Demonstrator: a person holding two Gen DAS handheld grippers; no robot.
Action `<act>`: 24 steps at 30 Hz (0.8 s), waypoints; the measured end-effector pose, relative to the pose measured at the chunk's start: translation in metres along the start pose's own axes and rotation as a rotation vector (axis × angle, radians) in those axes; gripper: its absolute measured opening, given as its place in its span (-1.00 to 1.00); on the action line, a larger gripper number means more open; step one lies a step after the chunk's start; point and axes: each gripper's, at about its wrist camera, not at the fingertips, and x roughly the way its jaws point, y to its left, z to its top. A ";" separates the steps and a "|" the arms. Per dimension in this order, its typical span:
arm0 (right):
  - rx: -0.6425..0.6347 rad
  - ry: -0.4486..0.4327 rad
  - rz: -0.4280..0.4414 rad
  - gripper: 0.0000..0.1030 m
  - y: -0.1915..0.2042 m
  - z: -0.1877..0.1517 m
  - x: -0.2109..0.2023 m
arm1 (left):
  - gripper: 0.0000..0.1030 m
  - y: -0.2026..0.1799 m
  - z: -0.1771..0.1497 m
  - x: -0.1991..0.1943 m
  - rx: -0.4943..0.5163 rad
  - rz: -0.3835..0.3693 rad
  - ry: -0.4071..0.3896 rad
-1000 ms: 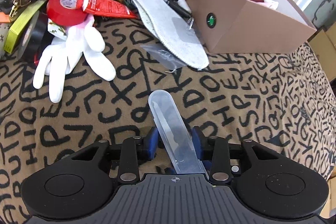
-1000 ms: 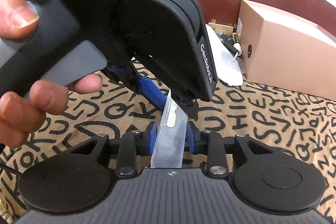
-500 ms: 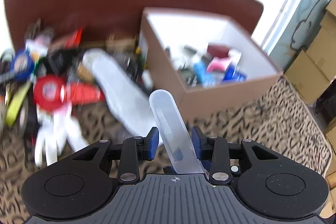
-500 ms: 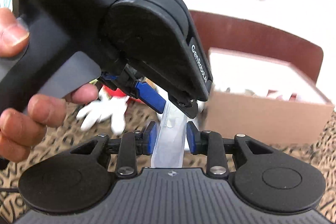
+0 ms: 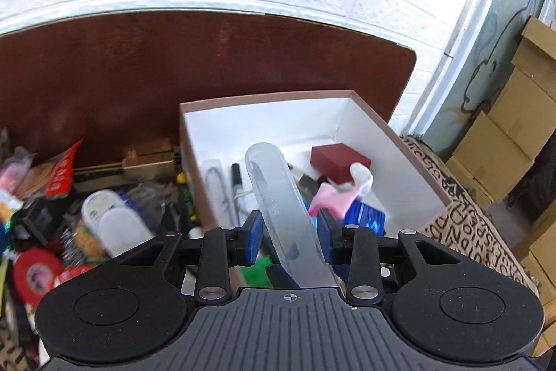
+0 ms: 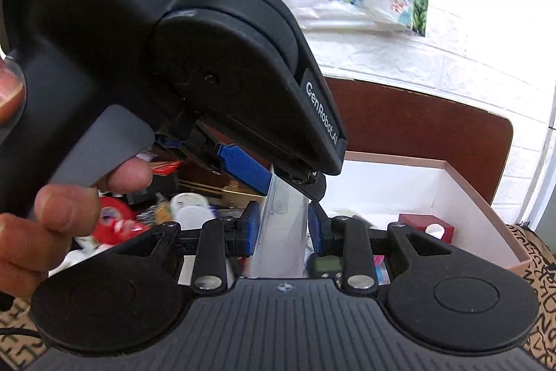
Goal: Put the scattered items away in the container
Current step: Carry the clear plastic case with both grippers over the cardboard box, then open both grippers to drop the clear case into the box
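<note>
A clear plastic case (image 5: 283, 218) is held between both grippers. My left gripper (image 5: 287, 239) is shut on one end of it; the case sticks forward over the open cardboard box (image 5: 410, 148). My right gripper (image 6: 282, 232) is shut on the other end of the case (image 6: 279, 239). The left gripper's blue fingers (image 6: 243, 167) show just ahead in the right wrist view. The box (image 6: 486, 211) holds a red block (image 5: 338, 160), a pink item (image 5: 330, 197), pens and other small things.
Left of the box lies a pile of loose items: a red tape roll (image 5: 33, 270), white insoles (image 5: 114, 221), a red packet (image 5: 59, 172), a black box. A brown board (image 5: 139, 65) backs the table. Cardboard cartons (image 5: 514, 127) stand at the right.
Both grippers have lifted the clear case off the patterned cloth and carried it up and forward, to above the open box. Grip on the case is unchanged.
</note>
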 end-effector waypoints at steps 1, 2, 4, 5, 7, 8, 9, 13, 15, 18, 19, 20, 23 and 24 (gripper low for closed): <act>0.006 0.006 -0.001 -0.35 -0.004 0.000 0.008 | -0.34 0.001 0.004 0.009 -0.002 -0.005 0.003; 0.013 0.014 -0.001 -0.35 -0.009 0.001 0.015 | -0.34 0.002 0.007 0.017 -0.003 -0.010 0.007; 0.026 0.032 -0.002 -0.35 -0.017 0.000 0.031 | -0.34 0.006 0.013 0.034 -0.011 -0.023 0.017; 0.030 0.041 -0.002 -0.35 -0.021 0.000 0.039 | -0.33 0.007 0.016 0.042 -0.017 -0.029 0.023; 0.031 0.059 -0.003 -0.35 -0.027 -0.003 0.055 | -0.33 0.011 0.019 0.060 -0.027 -0.037 0.032; 0.034 0.068 -0.003 -0.35 -0.030 -0.005 0.062 | -0.33 0.013 0.020 0.068 -0.032 -0.040 0.038; 0.036 0.078 -0.002 -0.35 -0.032 -0.007 0.069 | -0.33 0.015 0.021 0.077 -0.038 -0.041 0.047; 0.039 0.116 0.003 -0.35 -0.039 -0.019 0.092 | -0.29 0.021 0.019 0.104 -0.050 -0.042 0.080; 0.044 0.132 0.003 -0.35 -0.041 -0.024 0.101 | -0.37 0.022 0.018 0.115 -0.042 -0.037 0.090; 0.057 0.149 0.001 -0.35 -0.045 -0.029 0.110 | -0.37 0.017 0.018 0.124 -0.009 -0.028 0.097; 0.064 0.152 0.002 -0.35 -0.046 -0.031 0.112 | -0.36 0.017 0.019 0.128 -0.001 -0.025 0.101; 0.071 0.154 0.004 -0.35 -0.047 -0.032 0.113 | -0.33 0.017 0.019 0.129 0.003 -0.027 0.104; 0.086 0.150 0.006 -0.35 -0.049 -0.033 0.115 | -0.03 0.016 0.019 0.135 0.005 -0.032 0.106; 0.083 0.150 0.005 -0.34 -0.048 -0.034 0.115 | 0.01 0.015 0.020 0.135 0.005 -0.031 0.101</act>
